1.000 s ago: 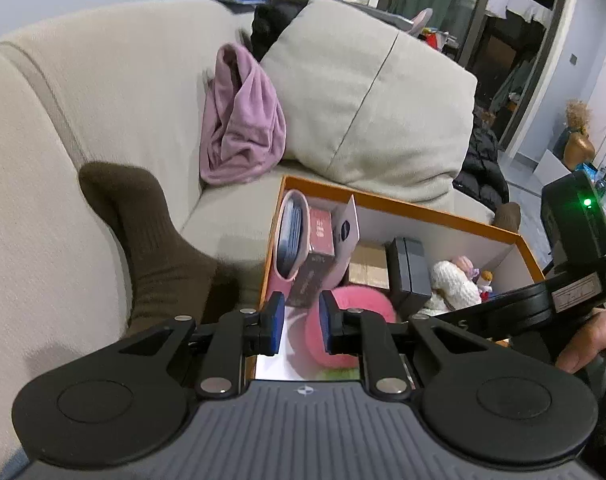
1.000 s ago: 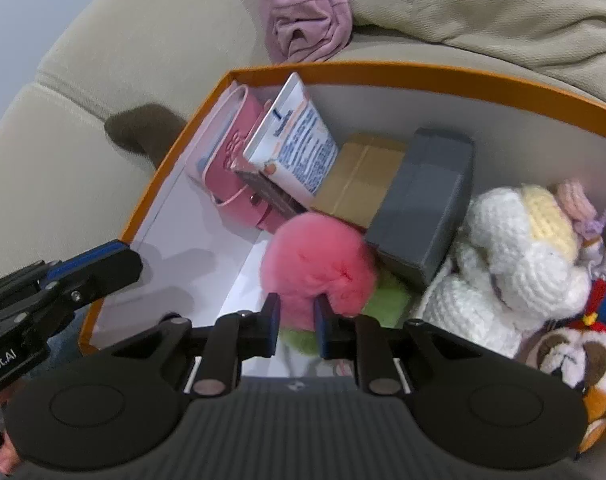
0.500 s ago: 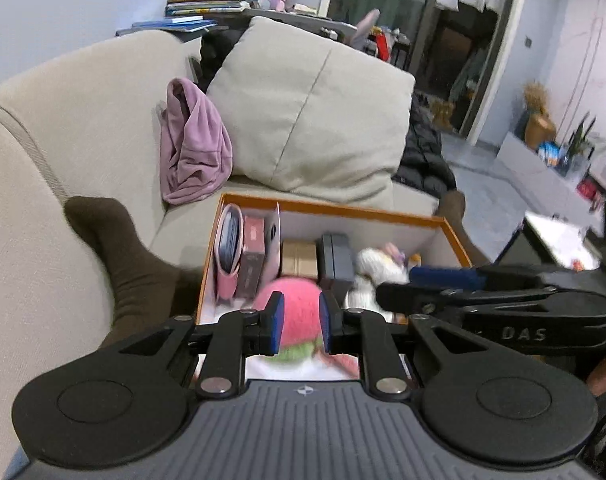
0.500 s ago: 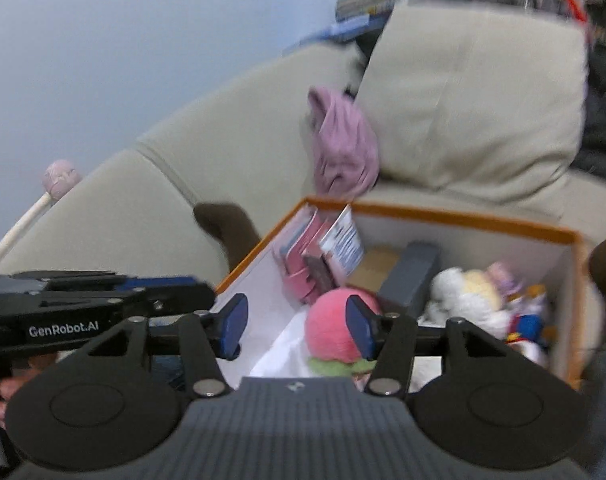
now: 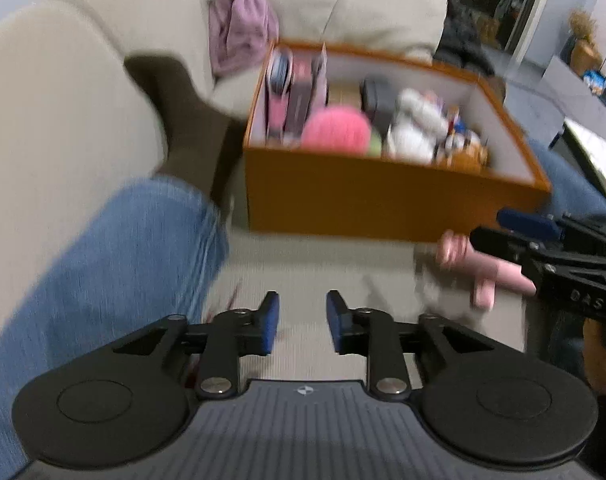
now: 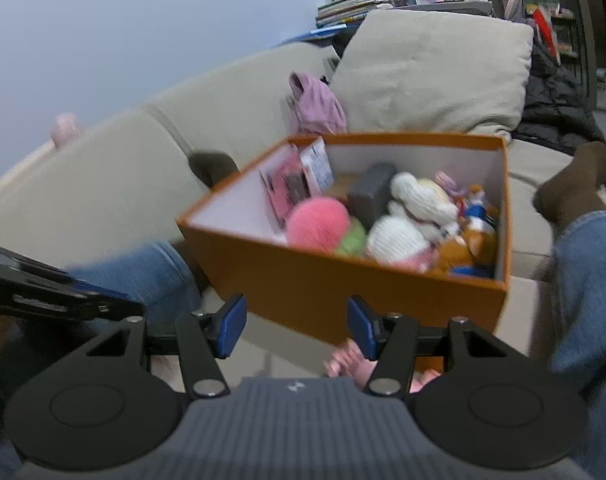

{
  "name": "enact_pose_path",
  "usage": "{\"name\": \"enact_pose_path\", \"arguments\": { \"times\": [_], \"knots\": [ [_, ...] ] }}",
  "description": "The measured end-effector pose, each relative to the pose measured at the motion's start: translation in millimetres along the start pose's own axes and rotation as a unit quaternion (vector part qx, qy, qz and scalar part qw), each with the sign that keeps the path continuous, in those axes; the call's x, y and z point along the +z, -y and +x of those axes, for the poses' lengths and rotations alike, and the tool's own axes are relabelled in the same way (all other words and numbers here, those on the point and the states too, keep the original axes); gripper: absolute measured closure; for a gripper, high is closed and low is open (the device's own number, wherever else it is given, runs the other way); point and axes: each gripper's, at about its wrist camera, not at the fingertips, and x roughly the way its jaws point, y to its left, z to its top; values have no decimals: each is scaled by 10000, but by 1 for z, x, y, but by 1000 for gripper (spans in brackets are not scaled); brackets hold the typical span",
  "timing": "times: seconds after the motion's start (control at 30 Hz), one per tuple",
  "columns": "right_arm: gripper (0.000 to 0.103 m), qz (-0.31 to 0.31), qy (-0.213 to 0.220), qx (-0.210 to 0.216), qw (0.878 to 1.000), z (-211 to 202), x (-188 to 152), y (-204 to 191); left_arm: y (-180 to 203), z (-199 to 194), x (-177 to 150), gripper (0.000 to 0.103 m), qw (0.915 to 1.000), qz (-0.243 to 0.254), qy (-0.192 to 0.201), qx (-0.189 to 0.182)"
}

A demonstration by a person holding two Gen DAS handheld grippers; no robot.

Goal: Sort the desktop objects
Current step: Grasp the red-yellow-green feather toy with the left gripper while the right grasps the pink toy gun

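Observation:
An orange box (image 5: 383,196) (image 6: 311,276) sits on the beige sofa, holding a pink plush ball (image 5: 337,130) (image 6: 318,222), white knitted toys (image 6: 399,236), a grey case (image 6: 369,196) and pink packets (image 5: 279,96). A pink toy (image 5: 479,268) (image 6: 355,362) lies on the seat in front of the box. My left gripper (image 5: 302,322) is open a little and empty, above the seat. My right gripper (image 6: 295,326) is open wide and empty, just above the pink toy; it also shows in the left wrist view (image 5: 559,252).
Legs in blue jeans lie on both sides of the box (image 5: 103,280) (image 6: 587,300), with a brown sock (image 6: 571,184). A purple cloth (image 5: 239,36) and a beige cushion (image 6: 435,72) lie behind the box.
Both grippers have pulled back and down from over the box to the seat in front of it. The left jaws opened slightly; the right opened wide after leaving the pink ball in the box.

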Motion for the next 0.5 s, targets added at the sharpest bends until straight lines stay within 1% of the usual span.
{"name": "enact_pose_path", "arguments": {
  "times": [0.1,0.13,0.17,0.2,0.27,0.4,0.5],
  "knots": [
    [45,-191,-25,-58,9998,3,-18,-4,-2,2,-14,66,9997,39,-195,116],
    [45,-217,-35,-12,9998,4,-22,-4,-2,3,-17,62,9996,63,-239,136],
    [45,-205,-44,36,9998,4,-27,-4,-3,2,-20,53,9995,82,-267,153],
    [45,-181,-52,89,9998,4,-30,-4,-5,0,-22,50,9994,104,-281,173],
    [45,-134,-61,167,9998,6,-34,0,-8,-2,-24,50,9992,115,-314,221],
    [45,19,-112,104,9999,10,-37,6,-14,0,-29,50,9987,35,-427,260],
    [45,93,-134,144,9998,12,-38,9,-10,9,-32,50,9971,109,-653,377]
  ]
}}
